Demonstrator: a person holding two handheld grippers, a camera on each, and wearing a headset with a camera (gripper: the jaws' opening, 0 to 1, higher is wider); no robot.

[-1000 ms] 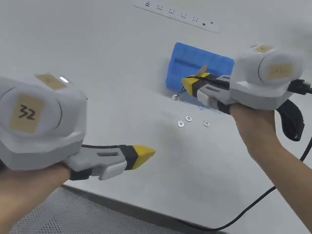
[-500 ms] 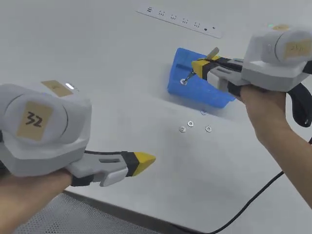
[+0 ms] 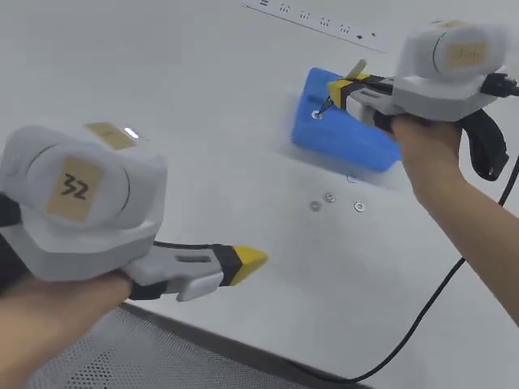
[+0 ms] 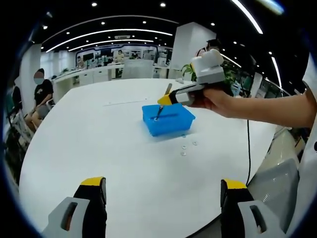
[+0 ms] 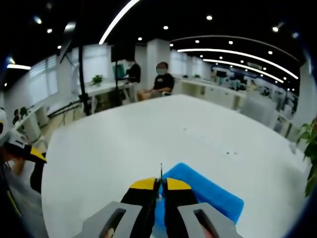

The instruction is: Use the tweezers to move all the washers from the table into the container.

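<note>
Over the blue container (image 3: 357, 142) my right gripper (image 3: 335, 87) is shut on thin tweezers (image 3: 324, 105), and a small washer (image 3: 316, 115) hangs at their tip. From the right gripper view, the tweezers (image 5: 161, 173) stick out between the closed jaws above the container (image 5: 208, 196). Three washers (image 3: 330, 197) lie on the white table just in front of the container, seen also as washers (image 4: 184, 148) in the left gripper view. My left gripper (image 3: 247, 259) hovers open near the table's front edge, holding nothing.
A white power strip (image 3: 312, 18) lies at the back of the table. A black cable (image 3: 438, 300) trails off the right gripper across the table. The table's front edge (image 3: 243, 344) runs below the left gripper. People sit at far desks (image 4: 42, 94).
The right gripper rose from the table at the container's near side with a washer in the tweezers and moved over the container. The left gripper stayed low and open.
</note>
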